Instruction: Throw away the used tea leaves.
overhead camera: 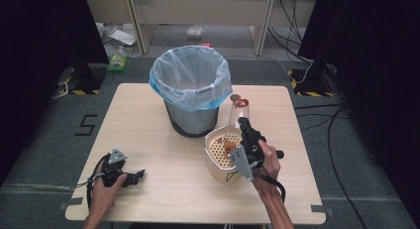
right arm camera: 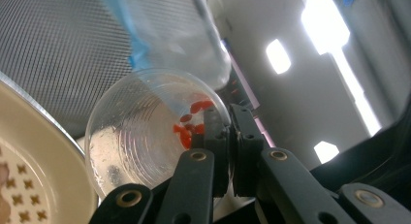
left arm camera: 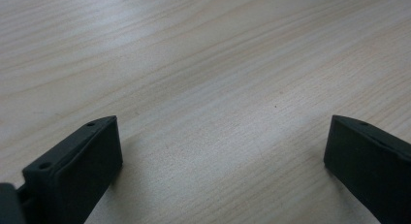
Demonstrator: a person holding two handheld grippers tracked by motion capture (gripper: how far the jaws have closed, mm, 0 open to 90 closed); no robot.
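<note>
Closest to me, my left gripper lies low on the pale wooden counter, near its front left corner, and its two black jaws are spread wide with only bare wood between them. A little farther in, on the right side, my right gripper is lifted up and points away from me. Its jaws are pressed tight together on the rim of a clear plastic cup, so it is pinching the cup's thin wall. The cup is tipped on its side, with small red bits stuck inside near the rim. In the high view the cup hangs over the far edge of a cream plastic bowl with a holey strainer insert. There are some brownish scraps lying in the strainer. Just behind the bowl and the cup stands a grey mesh bin lined with a pale blue plastic bag, in the middle of the counter toward the far side. The cup is just beside the bin's wall.
</note>
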